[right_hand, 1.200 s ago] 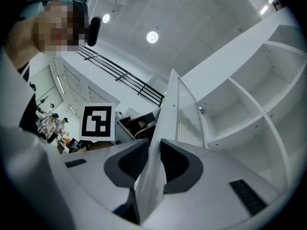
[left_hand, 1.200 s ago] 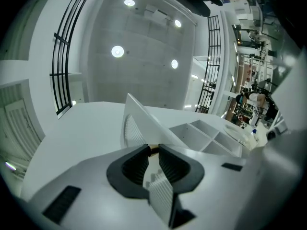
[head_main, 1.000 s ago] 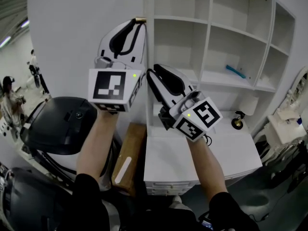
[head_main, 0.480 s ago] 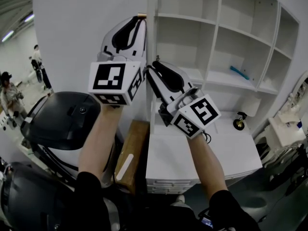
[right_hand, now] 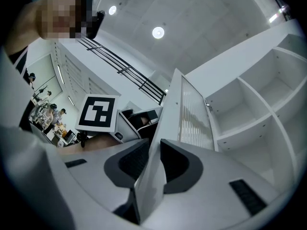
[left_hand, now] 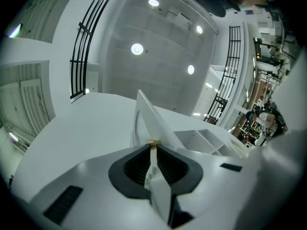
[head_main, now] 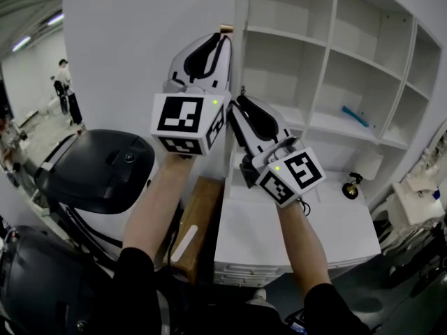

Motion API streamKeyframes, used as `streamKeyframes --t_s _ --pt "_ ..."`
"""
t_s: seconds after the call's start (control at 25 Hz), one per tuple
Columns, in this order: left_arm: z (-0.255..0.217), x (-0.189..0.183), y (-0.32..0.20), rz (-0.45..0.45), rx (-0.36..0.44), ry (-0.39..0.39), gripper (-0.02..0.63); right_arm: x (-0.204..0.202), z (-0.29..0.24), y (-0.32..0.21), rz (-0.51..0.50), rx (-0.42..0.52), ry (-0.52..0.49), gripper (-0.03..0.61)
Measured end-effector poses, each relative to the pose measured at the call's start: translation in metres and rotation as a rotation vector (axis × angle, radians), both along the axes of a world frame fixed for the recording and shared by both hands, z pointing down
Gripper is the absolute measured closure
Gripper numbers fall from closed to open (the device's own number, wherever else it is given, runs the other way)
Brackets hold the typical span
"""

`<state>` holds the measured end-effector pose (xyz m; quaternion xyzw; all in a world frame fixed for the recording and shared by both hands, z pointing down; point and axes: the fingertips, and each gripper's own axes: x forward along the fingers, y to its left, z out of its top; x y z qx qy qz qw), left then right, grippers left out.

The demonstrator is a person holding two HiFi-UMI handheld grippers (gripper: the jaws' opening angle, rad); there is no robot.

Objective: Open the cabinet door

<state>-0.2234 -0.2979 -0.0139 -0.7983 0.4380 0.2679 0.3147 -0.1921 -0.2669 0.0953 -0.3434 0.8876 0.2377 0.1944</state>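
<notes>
The white cabinet door (head_main: 133, 54) stands swung out, its thin edge toward me, with a small brass handle (head_main: 226, 28) high on that edge. In the head view my left gripper (head_main: 209, 53) reaches up along the edge just under the handle. The left gripper view shows the door edge (left_hand: 144, 114) running between the dark pads (left_hand: 132, 166), and the left gripper (left_hand: 152, 152) is shut on it. My right gripper (head_main: 253, 121) sits a little lower on the same edge. In the right gripper view the right gripper (right_hand: 153, 152) clamps the door panel (right_hand: 189, 111) from both sides.
Open white shelves (head_main: 328, 54) fill the cabinet, with a blue object (head_main: 355, 114) on one shelf. Below are a white countertop with drawers (head_main: 279, 239) and a small dark-and-gold object (head_main: 351, 185). A wooden box (head_main: 199, 211) and a black-and-white machine (head_main: 98, 173) lie lower left. People (head_main: 66, 89) stand far left.
Both grippers, still clamped on the door edge, have shifted rightward in the head view together with the door. The grips look the same.
</notes>
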Motion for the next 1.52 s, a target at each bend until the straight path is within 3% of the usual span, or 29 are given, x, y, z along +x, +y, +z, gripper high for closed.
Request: streamKeyframes --t_s 0.88,1.28,1.52 --pt "0.116 0.01 0.037 0.06 -0.124 -0.031 0.572 0.021 0.068 0.032 0.135 -0.082 -0.033 0.535" --pt "0.181 0.017 0.053 0.109 -0.258 0.012 0.601 0.048 0.115 0.037 0.263 -0.173 -0.039 0.545" --pt "0.231 0.036 0.062 0.135 -0.356 -0.007 0.601 0.064 0.149 0.038 0.328 -0.242 -0.063 0.545"
